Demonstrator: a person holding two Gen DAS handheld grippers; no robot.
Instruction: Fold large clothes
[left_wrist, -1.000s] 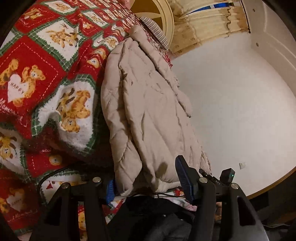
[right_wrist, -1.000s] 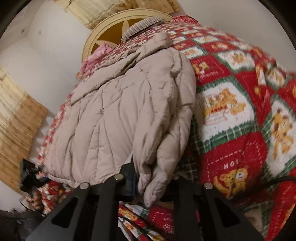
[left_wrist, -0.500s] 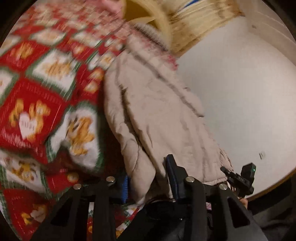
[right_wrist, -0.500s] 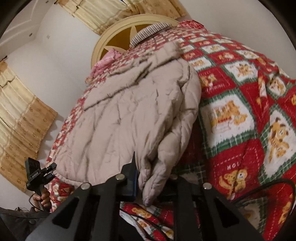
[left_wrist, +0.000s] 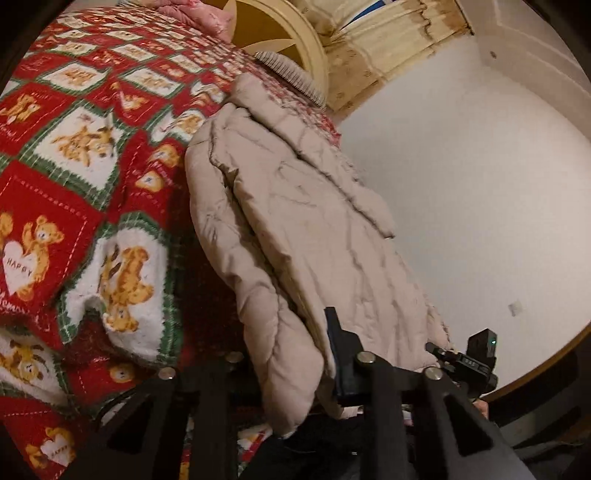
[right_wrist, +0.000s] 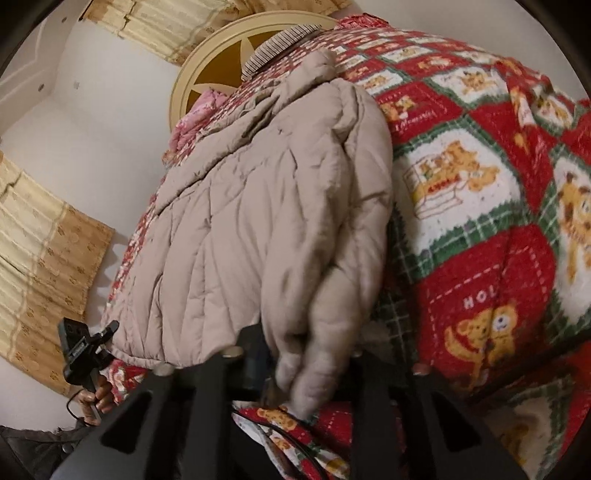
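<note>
One beige padded jacket (left_wrist: 303, 236) is laid lengthwise on a bed covered by one red bear-print blanket (left_wrist: 74, 177), along the blanket's edge; bare white floor (left_wrist: 480, 192) is seen to the right of that edge in the left wrist view. In that view the jacket's near hem is caught between the jaws of the left gripper (left_wrist: 291, 354), which are closing on a thick fold. In the right wrist view the other near hem corner, at lower centre, is clamped by the narrowly set right gripper (right_wrist: 299, 354). One round headboard (right_wrist: 207, 70) and two curtain panels (right_wrist: 40, 236) are seen at upper left. Open blanket surface is available at right of that frame.
</note>
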